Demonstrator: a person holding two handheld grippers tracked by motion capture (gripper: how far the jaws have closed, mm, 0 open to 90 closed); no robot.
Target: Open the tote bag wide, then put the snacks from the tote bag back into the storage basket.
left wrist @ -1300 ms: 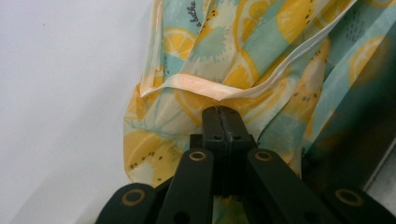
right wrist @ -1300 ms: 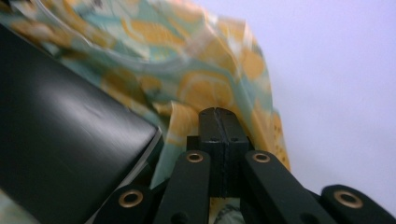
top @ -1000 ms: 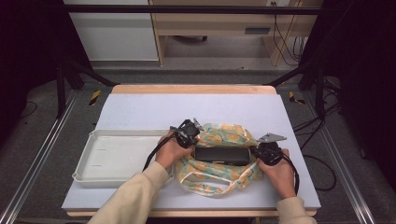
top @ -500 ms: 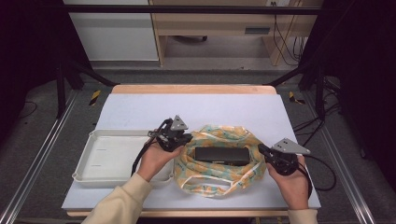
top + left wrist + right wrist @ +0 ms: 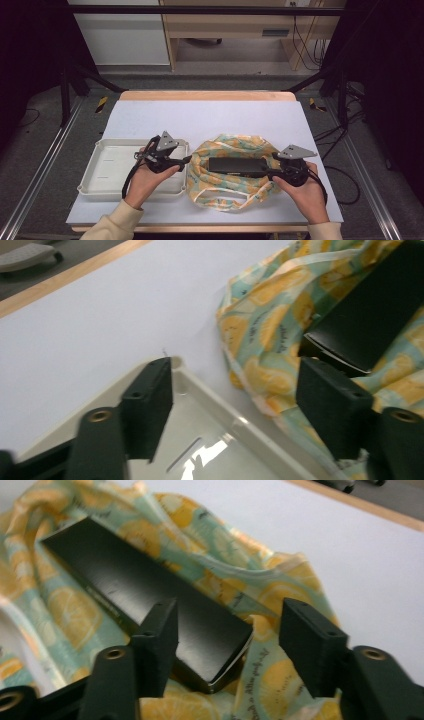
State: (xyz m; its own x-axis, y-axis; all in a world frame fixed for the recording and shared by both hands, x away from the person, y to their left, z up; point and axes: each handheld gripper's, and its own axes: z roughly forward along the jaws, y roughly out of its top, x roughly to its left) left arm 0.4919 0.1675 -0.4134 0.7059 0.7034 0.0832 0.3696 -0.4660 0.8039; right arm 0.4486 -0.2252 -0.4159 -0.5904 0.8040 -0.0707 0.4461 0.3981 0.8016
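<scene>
1. The left gripper (image 5: 186, 160) hung over the white tray (image 5: 107, 170), its jaws having just opened on nothing.
2. The right gripper (image 5: 270, 174) had likewise spread, empty, beside the black box (image 5: 237, 165).
3. The box lay on the patterned cloth (image 5: 220, 187).

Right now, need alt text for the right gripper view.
A long black box lies on a crumpled cloth printed with lemons, on a white table. The right gripper hangs over the box's near end, its fingers open, gripping nothing.

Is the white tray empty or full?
Empty: the tray shows bare white floor, and the box lies on the cloth.
</scene>
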